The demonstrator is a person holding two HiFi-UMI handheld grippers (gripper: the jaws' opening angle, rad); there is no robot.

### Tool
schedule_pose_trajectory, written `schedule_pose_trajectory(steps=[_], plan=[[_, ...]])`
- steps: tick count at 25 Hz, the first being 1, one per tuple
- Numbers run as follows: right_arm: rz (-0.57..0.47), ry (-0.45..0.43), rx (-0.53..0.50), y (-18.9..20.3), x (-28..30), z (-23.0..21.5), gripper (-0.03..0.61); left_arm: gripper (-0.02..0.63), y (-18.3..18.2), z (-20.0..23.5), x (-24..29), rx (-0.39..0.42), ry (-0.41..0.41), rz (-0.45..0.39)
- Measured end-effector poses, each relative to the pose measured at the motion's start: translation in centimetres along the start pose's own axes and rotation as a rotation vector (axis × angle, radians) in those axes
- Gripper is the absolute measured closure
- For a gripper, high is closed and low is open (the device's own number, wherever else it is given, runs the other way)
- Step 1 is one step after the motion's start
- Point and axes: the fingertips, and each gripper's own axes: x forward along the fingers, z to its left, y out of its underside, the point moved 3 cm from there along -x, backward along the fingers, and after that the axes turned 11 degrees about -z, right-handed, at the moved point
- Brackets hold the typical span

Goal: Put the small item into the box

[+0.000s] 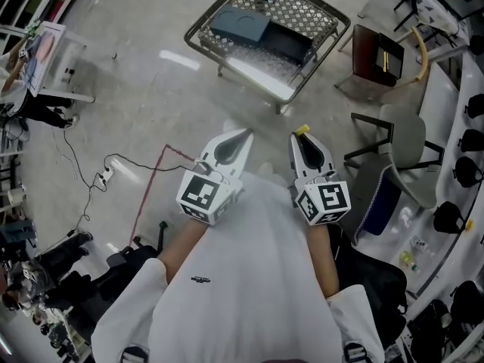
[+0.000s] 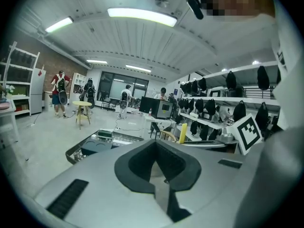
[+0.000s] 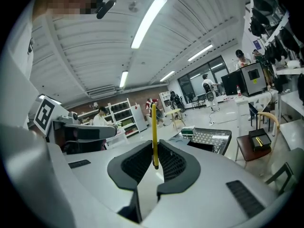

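The right hand-held gripper (image 3: 155, 152) clamps a thin yellow strip (image 3: 154, 122) upright, well apart from the dark blue rectangular box (image 1: 240, 23) on the wire-mesh surface (image 1: 314, 12), while the left hand-held gripper (image 2: 156, 148) is closed on nothing.

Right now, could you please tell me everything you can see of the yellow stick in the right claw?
The yellow stick is slim, straight and plain, and looks smooth like plastic. The right claw is shut on its lower end, and the rest projects upright past the claw's tips. Nothing else touches it. It is held in mid-air above the floor.
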Motion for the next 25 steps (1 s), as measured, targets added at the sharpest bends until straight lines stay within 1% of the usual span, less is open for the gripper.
schedule_pose_trajectory(steps=[5,10,12,16,19,25], plan=[[0.003,0.016,-0.007,-0.1,2.8,-1.2,0.541,0.612,-0.4,2.4,2.1,-0.003,0.012,-0.002],[0.014,0.045,0.014,0.0,7.1,-2.1,0.541,0.612,-1.2,6.4,5.0,-0.014,0.029,0.001],[0.017,0.054,0.018,-0.4,9.3,-2.4,0.541,0.613,-2.3,8.3,6.5,-0.014,0.037,-0.010],[0.025,0.087,-0.008,-1.3,14.1,-3.1,0.543,0.612,-3.8,12.4,9.1,-0.020,0.062,-0.014],[0.022,0.124,-0.013,-2.0,17.3,-3.4,0.541,0.613,-5.1,15.7,10.3,-0.013,0.086,-0.009],[0.000,0.216,-0.013,-3.3,24.0,-4.3,0.541,0.612,-8.4,23.1,12.8,-0.003,0.109,-0.034]])
